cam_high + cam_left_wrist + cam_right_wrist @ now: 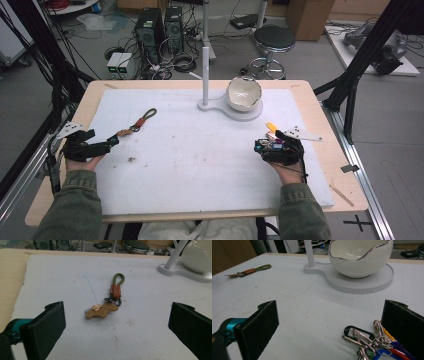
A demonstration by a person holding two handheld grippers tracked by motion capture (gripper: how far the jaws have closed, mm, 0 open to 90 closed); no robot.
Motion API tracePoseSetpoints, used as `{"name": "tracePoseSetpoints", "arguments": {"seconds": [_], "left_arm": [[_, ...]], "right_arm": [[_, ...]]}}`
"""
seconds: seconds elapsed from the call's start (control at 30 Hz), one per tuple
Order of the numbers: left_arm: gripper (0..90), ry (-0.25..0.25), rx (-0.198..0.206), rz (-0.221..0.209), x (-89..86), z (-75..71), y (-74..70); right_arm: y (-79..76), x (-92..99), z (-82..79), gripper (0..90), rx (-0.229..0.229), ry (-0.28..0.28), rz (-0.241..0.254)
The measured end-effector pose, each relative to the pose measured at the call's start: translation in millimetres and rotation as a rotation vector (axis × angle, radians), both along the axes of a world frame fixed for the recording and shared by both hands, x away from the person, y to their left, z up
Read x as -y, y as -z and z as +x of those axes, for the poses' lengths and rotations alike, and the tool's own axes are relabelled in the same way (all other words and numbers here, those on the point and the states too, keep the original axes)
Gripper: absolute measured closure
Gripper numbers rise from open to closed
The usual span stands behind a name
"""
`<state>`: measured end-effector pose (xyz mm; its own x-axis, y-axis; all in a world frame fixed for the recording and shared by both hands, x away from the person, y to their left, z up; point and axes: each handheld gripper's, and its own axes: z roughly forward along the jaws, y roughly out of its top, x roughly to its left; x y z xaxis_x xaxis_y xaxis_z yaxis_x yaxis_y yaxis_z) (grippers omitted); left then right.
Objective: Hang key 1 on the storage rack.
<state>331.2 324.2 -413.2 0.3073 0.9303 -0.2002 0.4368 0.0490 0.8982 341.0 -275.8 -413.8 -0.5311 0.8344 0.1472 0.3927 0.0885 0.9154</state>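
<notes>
My left tool, released and wide apart, rests on the white mat of the worktop with the green-looped keyring lying flat just ahead of it, between the lines of its jaws but untouched. My right tool, likewise released, sits at the mat's right side, a bunch of keys with coloured tags lying against its right jaw. Beyond: white bowl on a white stand, well apart from the keyring.
</notes>
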Motion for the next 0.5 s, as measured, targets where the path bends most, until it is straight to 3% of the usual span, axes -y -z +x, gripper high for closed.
{"name": "tracePoseSetpoints", "arguments": {"seconds": [0.5], "left_arm": [[1.7, 0.004, -0.005, 0.004, 0.4, 0.3, 0.5]], "right_arm": [[0.0, 0.1, 0.0, 0.7, 0.001, -0.007, 0.003]]}}
